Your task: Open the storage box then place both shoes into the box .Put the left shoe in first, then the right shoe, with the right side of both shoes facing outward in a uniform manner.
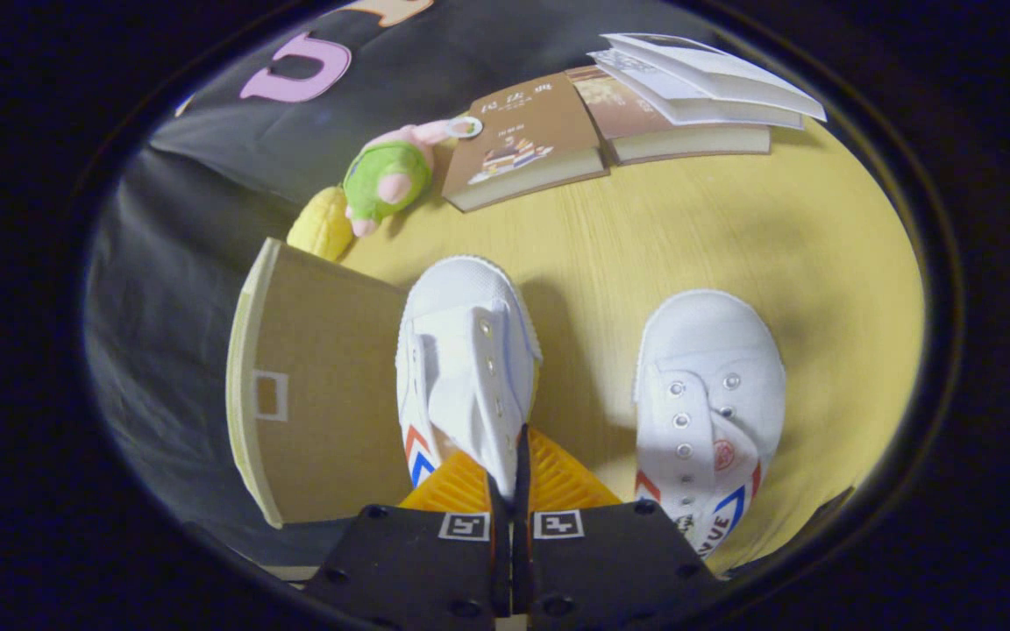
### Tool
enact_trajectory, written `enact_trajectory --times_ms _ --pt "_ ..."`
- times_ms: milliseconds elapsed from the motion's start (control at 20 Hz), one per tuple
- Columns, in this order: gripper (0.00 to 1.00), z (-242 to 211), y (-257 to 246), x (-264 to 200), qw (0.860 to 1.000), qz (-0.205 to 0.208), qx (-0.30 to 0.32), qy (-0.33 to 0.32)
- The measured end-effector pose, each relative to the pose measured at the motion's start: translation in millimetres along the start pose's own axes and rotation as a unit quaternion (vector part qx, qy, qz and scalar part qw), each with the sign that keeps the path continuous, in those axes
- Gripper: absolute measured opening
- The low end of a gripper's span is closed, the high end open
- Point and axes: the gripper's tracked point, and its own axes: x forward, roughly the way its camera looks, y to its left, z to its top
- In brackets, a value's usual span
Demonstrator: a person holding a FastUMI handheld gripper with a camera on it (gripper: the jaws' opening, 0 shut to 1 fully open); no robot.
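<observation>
Between the nearly closed fingers of the gripper (510,491), the gripper view shows a white canvas shoe (467,368) pinched by its tongue or upper edge. It hangs beside the cardboard storage box (321,394) at 9 o'clock, whose lid stands open. The second shoe (707,403) rests on the table (645,237) at 3 o'clock. Canvas looks light and floppy; a hold on the stiffer heel collar would probably be steadier.
</observation>
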Motion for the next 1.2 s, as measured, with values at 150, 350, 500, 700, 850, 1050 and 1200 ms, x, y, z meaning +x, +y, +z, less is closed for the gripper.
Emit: enact_trajectory --times_ms 150,350,500,700,850,1050,1200 --pt "0.04 7.6 19.6 -16.0 1.000 0.012 0.019 -0.015" --pt "0.04 18.7 54.3 -42.7 0.999 0.028 0.025 -0.037" --pt "0.04 24.2 86.4 -63.1 0.997 0.043 0.018 -0.055" --pt "0.04 28.9 131.8 -82.4 0.995 0.066 0.009 -0.070" --pt "0.04 27.4 165.7 -83.6 0.993 0.090 0.006 -0.072" --pt "0.04 20.0 198.4 -65.5 0.993 0.092 -0.007 -0.067" --pt "0.04 8.8 225.4 -41.4 0.994 0.091 -0.014 -0.053"
